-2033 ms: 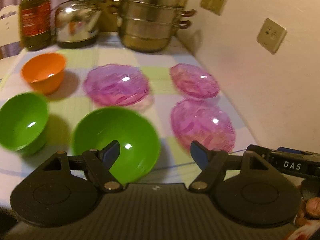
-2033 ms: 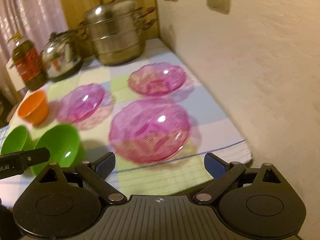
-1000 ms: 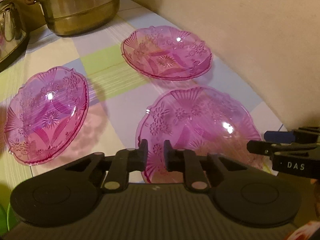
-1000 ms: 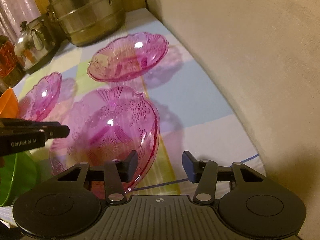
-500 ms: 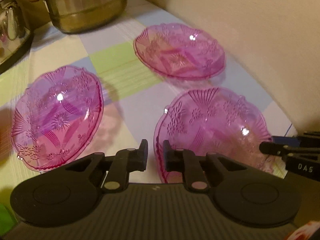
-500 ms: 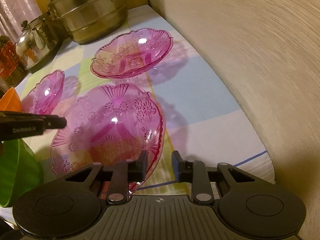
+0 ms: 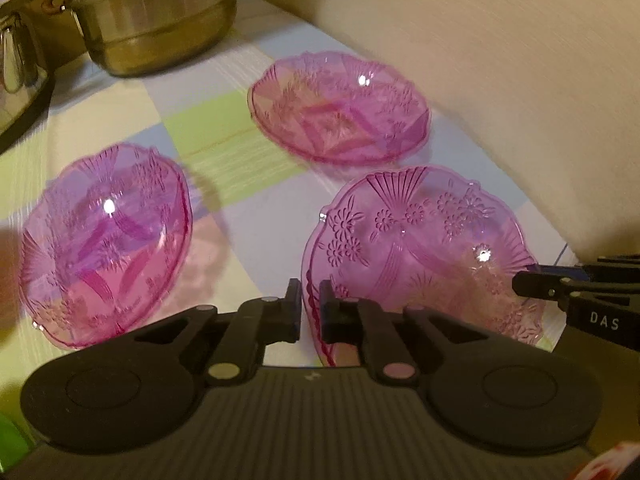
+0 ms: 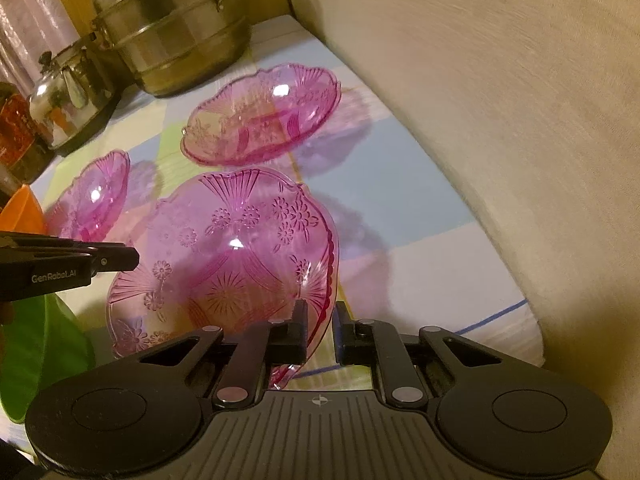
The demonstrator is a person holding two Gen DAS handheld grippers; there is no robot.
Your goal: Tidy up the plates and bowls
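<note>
A counter (image 8: 420, 184) under a pastel checked cloth meets a beige wall (image 8: 500, 100). Both jaws have just been closing: left hand-held gripper (image 7: 310, 312) and right hand-held gripper (image 8: 320, 330) clamp opposite rims of the near pink plate (image 7: 420, 248), tilted

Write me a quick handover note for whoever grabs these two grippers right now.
Left gripper: fingers just closed on the near pink plate's left rim.
Right gripper: fingers just closed on the same plate's right rim.
Two more pink plates lie apart on the cloth: one at the back, one to the left. A green bowl and an orange bowl sit further left.
Done: nothing stacked.
Left: stack the plates, then the bowls.
</note>
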